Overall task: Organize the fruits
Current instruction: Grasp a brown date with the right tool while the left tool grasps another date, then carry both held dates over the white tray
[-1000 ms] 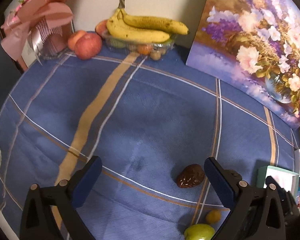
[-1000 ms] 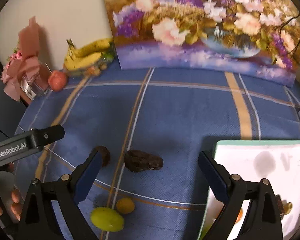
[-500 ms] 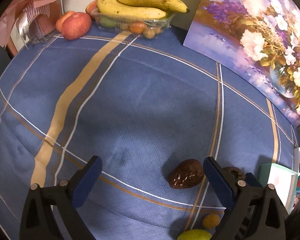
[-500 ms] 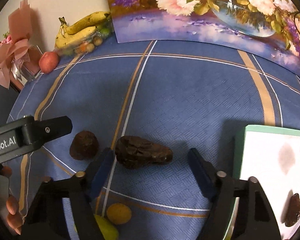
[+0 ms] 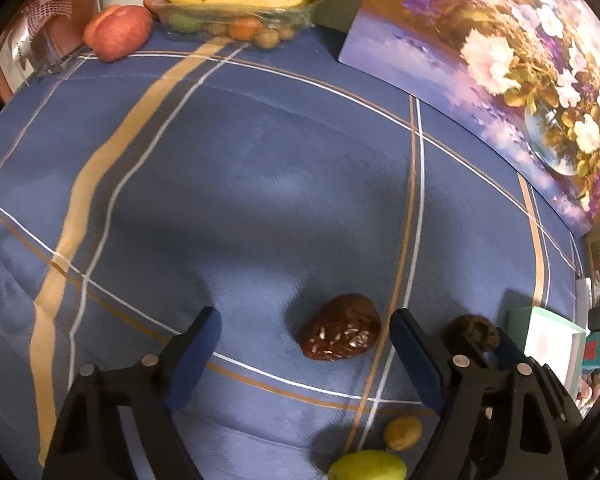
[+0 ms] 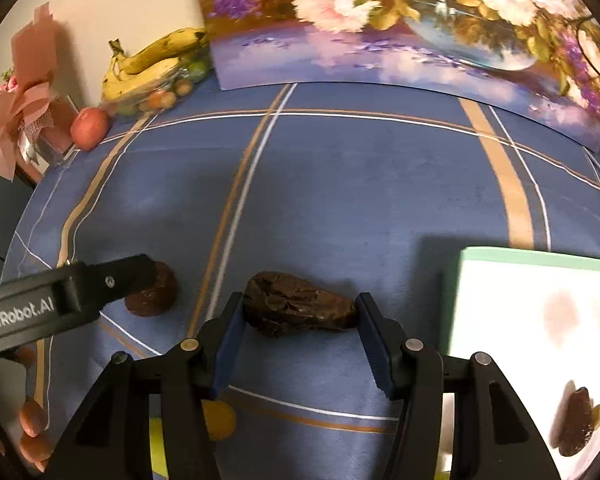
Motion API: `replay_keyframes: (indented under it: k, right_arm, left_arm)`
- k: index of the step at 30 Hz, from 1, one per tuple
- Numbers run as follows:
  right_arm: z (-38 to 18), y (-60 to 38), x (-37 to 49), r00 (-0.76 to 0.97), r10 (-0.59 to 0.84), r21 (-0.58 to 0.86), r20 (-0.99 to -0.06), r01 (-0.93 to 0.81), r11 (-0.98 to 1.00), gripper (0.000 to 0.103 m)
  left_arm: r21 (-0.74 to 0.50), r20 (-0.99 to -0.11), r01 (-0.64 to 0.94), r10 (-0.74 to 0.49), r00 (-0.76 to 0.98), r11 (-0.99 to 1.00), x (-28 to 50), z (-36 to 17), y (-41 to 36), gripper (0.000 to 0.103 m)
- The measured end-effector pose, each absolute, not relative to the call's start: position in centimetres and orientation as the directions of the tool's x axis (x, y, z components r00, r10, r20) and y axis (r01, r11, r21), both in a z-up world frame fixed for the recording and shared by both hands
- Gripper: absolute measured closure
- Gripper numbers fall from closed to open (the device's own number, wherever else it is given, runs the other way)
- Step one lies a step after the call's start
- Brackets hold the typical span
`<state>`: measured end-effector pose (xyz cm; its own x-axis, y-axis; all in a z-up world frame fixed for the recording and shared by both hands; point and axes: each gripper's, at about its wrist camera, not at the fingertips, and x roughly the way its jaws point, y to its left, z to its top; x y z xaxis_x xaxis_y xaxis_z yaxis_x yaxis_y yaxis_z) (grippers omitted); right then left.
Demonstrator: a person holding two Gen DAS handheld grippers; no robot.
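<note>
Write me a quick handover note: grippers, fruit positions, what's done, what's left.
Right gripper: closing around the long dark fruit, pads about touching its ends.
Left gripper: closing, round dark fruit between its fingers, not yet touched.
Done: one dark fruit lies in the white tray.
Left: both dark fruits, plus the small yellow fruit and green fruit on the cloth.

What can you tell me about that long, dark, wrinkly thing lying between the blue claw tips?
The wrinkled fruit is dark brown, pear-shaped and shrivelled, with a slightly glossy skin, like a dried date. It lies on its side on the blue checked tablecloth, broad end left, narrow end right. The right claw is closing around it, and its pads sit at both ends.
</note>
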<state>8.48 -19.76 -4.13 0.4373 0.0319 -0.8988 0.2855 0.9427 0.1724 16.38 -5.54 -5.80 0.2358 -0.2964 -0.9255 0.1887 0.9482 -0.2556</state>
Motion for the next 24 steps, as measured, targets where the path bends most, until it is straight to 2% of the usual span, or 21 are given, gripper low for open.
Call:
replay_keyframes:
  k: [2,4,5,7,9,24]
  right_arm:
    - [-3.9,-20.4,8.1,0.434,0.019,0.164,-0.901,0.299,0.94,0.046]
    - [-3.8,-20.8,7.9,0.434,0.015,0.163,-0.901,0.308,0.937,0.046]
    - [-3.6,-21.1,7.7,0.437,0.017,0.169,-0.9,0.311,0.935,0.046]
    - [-3.3,-21.4,7.5,0.442,0.016,0.171,-0.897,0.314,0.934,0.046]
    - [-2.8,-21.6,7.3,0.453,0.015,0.175,-0.891,0.313,0.933,0.046]
    - [3.7,-24.8,5.9,0.536,-0.02,0.217,-0.844,0.376,0.901,0.046]
  left_arm:
    - [-0.256,-0.928,0.195,-0.298,0.226,0.947,16.2,-6.0,-5.9,0.019]
    - [-0.267,-0.928,0.195,-0.306,0.211,0.944,16.1,-6.2,-6.2,0.03]
    - [-0.268,-0.93,0.194,-0.306,0.205,0.944,16.0,-6.4,-6.3,0.031]
    - [-0.274,-0.929,0.194,-0.312,0.2,0.942,15.9,-6.4,-6.5,0.048]
    - [-0.286,-0.925,0.197,-0.324,0.2,0.938,15.8,-6.3,-6.6,0.055]
    - [-0.328,-0.835,0.294,-0.421,0.355,0.898,13.7,2.2,-7.9,0.055]
